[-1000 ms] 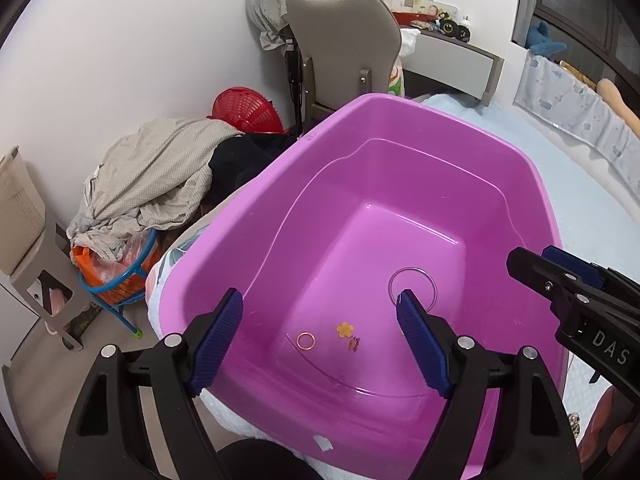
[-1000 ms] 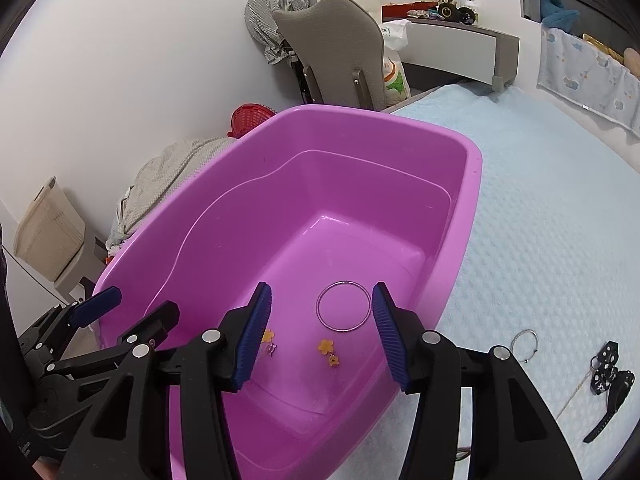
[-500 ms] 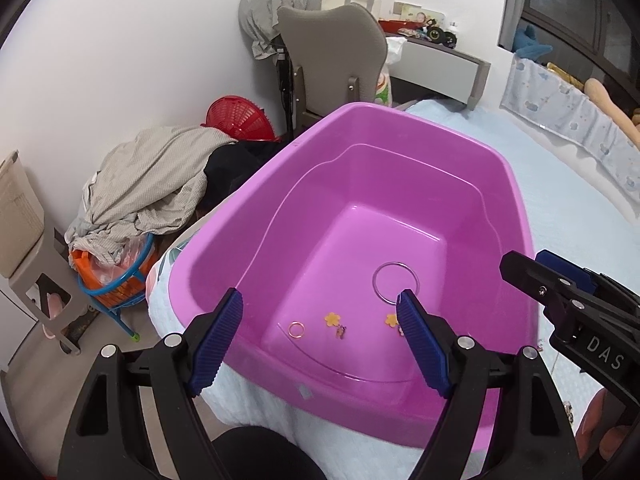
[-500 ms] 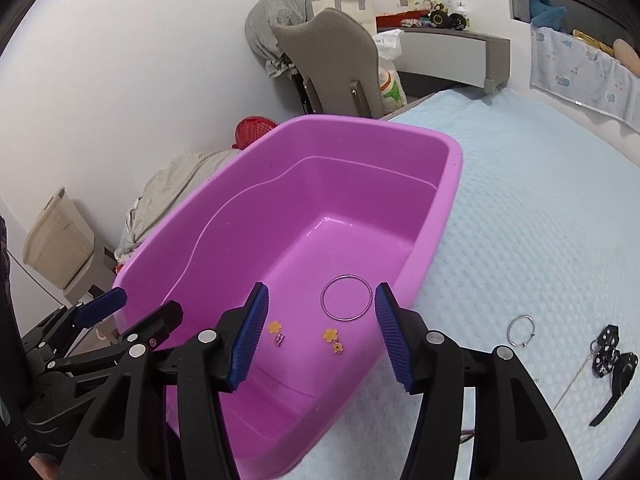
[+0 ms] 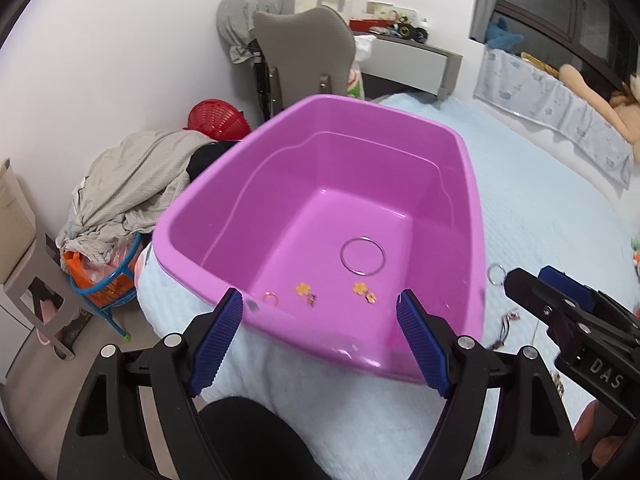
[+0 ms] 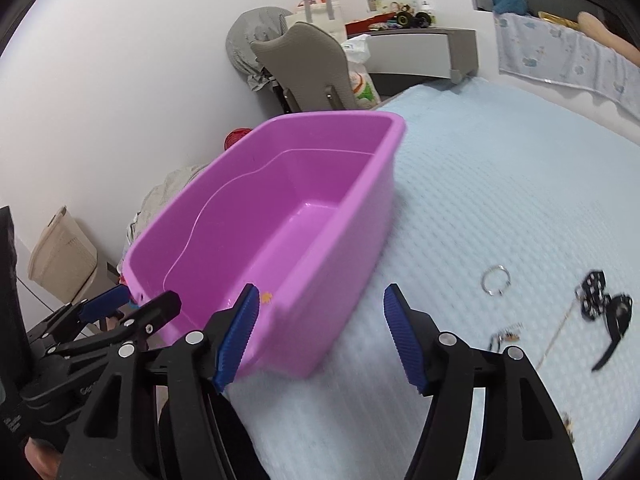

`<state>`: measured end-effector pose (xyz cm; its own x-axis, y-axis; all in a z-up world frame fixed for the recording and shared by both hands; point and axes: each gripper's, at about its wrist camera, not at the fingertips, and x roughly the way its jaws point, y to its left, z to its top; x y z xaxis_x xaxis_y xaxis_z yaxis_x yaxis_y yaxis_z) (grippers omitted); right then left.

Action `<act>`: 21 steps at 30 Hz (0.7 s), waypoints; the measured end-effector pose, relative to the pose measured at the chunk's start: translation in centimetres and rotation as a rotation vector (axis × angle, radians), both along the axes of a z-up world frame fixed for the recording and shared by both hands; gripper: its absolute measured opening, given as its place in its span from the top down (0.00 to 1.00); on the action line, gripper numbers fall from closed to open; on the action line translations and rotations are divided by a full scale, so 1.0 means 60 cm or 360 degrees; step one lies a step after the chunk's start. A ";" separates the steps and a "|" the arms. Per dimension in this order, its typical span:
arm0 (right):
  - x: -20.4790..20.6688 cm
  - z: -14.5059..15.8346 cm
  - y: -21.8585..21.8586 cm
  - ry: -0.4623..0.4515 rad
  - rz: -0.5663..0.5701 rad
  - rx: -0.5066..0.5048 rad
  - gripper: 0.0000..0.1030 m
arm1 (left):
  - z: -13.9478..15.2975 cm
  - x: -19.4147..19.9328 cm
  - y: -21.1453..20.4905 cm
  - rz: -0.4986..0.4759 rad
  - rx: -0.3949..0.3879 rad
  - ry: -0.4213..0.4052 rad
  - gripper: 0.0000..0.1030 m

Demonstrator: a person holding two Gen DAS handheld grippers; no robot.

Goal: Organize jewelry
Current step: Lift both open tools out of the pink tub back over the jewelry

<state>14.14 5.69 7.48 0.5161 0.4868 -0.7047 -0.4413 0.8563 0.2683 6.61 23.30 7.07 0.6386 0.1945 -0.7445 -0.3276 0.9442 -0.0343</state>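
Tongs [image 5: 320,334] [image 6: 320,334] both gape empty; bangle [image 5: 362,256] lies in tub [image 5: 472,200].

Purple tub [image 5: 472,184] on bed holds large silver ring [image 5: 362,256], two yellow flower earrings [image 5: 303,289], small ring [image 5: 270,298]. Silver ring [image 6: 495,279] and black pieces [image 6: 604,308] lie outside.
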 end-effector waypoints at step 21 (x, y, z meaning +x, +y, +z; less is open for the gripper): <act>-0.166 -0.083 -0.322 0.0000 -0.0435 -0.0062 0.35 | -0.069 -0.026 -0.228 -0.0402 -0.0055 0.0106 0.12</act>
<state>4.15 -13.61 2.50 0.6244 0.3019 -0.7204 -0.1923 0.9533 0.2328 5.07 9.61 2.94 0.6129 0.0088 -0.7901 -0.0844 0.9949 -0.0544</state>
